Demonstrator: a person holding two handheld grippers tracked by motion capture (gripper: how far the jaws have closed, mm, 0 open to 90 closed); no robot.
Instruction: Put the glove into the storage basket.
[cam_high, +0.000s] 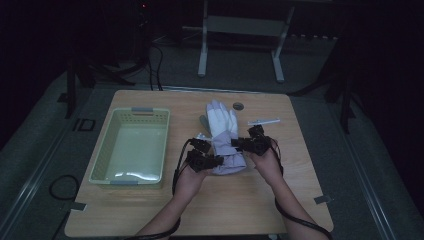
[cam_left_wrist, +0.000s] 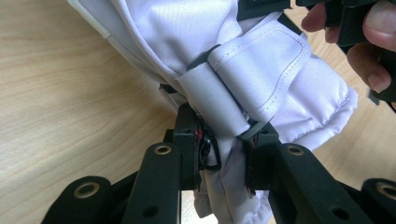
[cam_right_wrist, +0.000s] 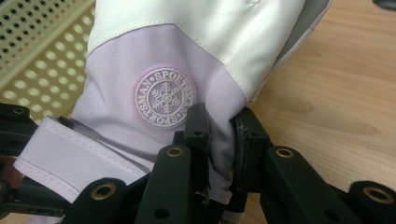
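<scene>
White and pale lilac, a padded winter glove (cam_high: 223, 135) lies near the middle of a light wooden surface (cam_high: 260, 200), fingers pointing away from the person and cuff toward them. A person's two hands come in from the near edge, each holding a black two-jaw gripper at the cuff end. The left gripper (cam_high: 212, 160) is clamped on the cuff at its left side; in the left gripper view its jaws pinch a fold of fabric right beside the wrist strap (cam_left_wrist: 254, 74). The right gripper (cam_high: 239, 144) is clamped on the right side of the cuff; in the right gripper view its jaws squeeze lilac fabric just below a round snowflake badge (cam_right_wrist: 164, 97). Both grips look firm, with cloth bunched between the pads. The cuff end appears gathered and slightly raised, while the fingers seem to rest on the surface. To the left stands a pale green basket (cam_high: 102, 160) with perforated walls, apart from the glove and with nothing visible inside it. A small white strip (cam_high: 264, 121) lies on the surface just beyond the right hand. Judging by this layout, the grasp is done and the lift is only starting; carrying the glove across to the basket, lowering it in and letting go all seem left to do.
</scene>
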